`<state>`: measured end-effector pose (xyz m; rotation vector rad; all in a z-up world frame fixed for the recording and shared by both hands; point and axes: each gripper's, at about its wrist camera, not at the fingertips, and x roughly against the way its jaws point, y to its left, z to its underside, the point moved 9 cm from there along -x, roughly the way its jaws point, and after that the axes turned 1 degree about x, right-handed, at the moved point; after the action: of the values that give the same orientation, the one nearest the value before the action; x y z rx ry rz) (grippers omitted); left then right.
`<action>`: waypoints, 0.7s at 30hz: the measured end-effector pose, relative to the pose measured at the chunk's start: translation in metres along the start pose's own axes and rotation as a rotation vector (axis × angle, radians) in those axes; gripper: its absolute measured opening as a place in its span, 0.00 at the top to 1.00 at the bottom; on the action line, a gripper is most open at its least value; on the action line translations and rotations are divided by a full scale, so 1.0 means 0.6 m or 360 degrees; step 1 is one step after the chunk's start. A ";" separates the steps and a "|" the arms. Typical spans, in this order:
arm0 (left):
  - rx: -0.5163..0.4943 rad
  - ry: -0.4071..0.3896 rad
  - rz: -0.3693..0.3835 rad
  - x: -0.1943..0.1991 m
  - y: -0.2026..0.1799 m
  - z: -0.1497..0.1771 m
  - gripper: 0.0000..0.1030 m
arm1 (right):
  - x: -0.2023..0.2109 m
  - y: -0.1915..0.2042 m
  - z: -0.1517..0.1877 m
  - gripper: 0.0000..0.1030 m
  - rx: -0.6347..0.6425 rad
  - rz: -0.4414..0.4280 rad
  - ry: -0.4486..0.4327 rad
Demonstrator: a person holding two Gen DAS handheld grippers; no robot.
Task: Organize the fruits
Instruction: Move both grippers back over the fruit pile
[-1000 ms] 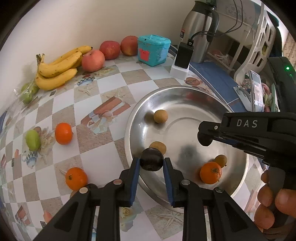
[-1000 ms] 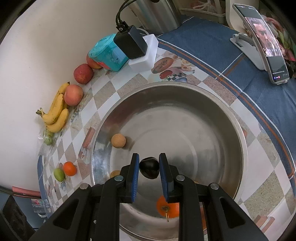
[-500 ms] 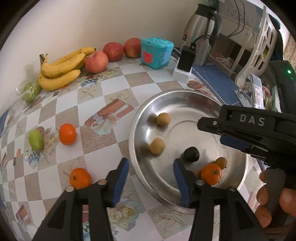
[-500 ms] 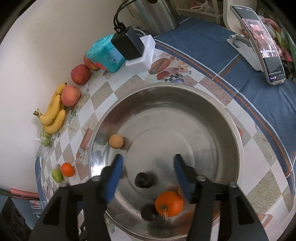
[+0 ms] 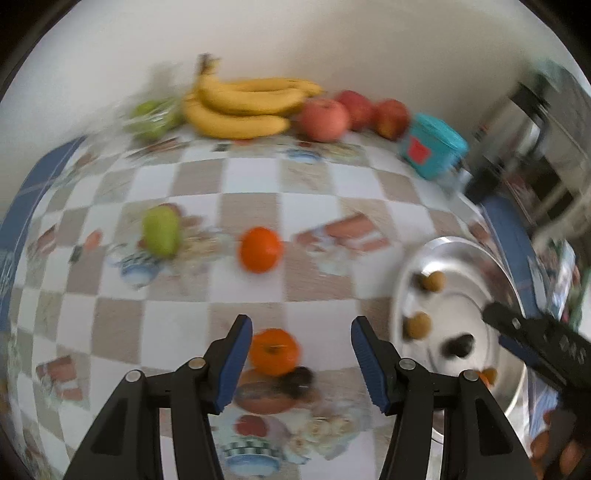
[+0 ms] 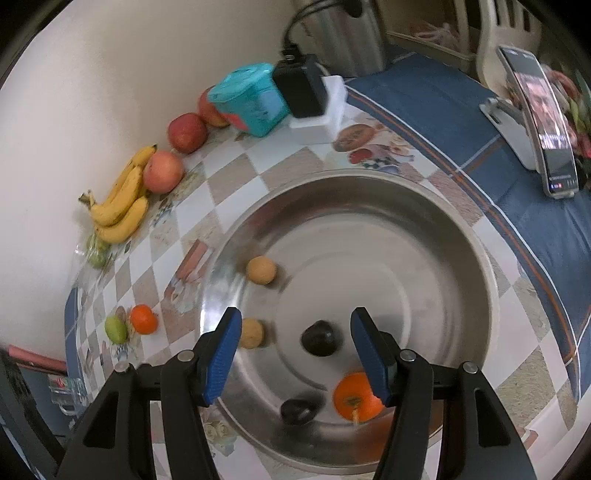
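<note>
My left gripper [image 5: 301, 349] is open and empty above the checkered table, over an orange [image 5: 274, 351] with a small dark fruit [image 5: 298, 377] beside it. Another orange [image 5: 260, 249] and a green fruit [image 5: 161, 230] lie farther back. The steel bowl [image 6: 458, 236] holds two tan round fruits [image 6: 261, 270], two dark plums [image 6: 319, 337] and an orange [image 6: 355, 397]. My right gripper [image 6: 295, 349] is open and empty above the bowl, its jaws either side of one plum. The bowl shows at the right of the left wrist view [image 5: 454, 251].
Bananas [image 5: 240, 107], three apples [image 5: 325, 118] and bagged green fruit [image 5: 151, 118] line the back wall. A teal box [image 6: 251, 99], a black charger on a white block [image 6: 303, 92], a kettle [image 6: 343, 33] and a phone on a stand [image 6: 546, 125] stand behind the bowl.
Both grippers opened and dropped their dark plums into the bowl. My left gripper then swung left, off the bowl and over the oranges on the table.
</note>
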<state>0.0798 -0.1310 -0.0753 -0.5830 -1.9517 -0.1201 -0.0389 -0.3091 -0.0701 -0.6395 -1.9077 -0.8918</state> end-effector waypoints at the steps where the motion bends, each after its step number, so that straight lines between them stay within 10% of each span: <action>1: 0.0050 -0.0004 -0.0019 0.002 0.016 -0.002 0.42 | 0.000 0.009 0.002 0.39 0.0026 -0.0009 0.0001; 16: 0.0347 -0.0009 -0.0182 0.021 0.123 0.002 0.41 | -0.003 0.086 0.031 0.39 0.0262 -0.0047 0.0018; 19: 0.0372 0.0022 -0.0208 0.013 0.128 0.007 0.17 | -0.008 0.091 0.034 0.39 0.0313 -0.0036 0.0030; 21: 0.0376 0.0047 -0.0242 0.006 0.132 0.014 0.09 | -0.012 0.095 0.038 0.16 0.0363 -0.0001 0.0032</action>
<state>0.1075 -0.0575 -0.0894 -0.2762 -1.9457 0.0069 -0.0059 -0.2573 -0.0658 -0.4908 -1.9559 -0.6655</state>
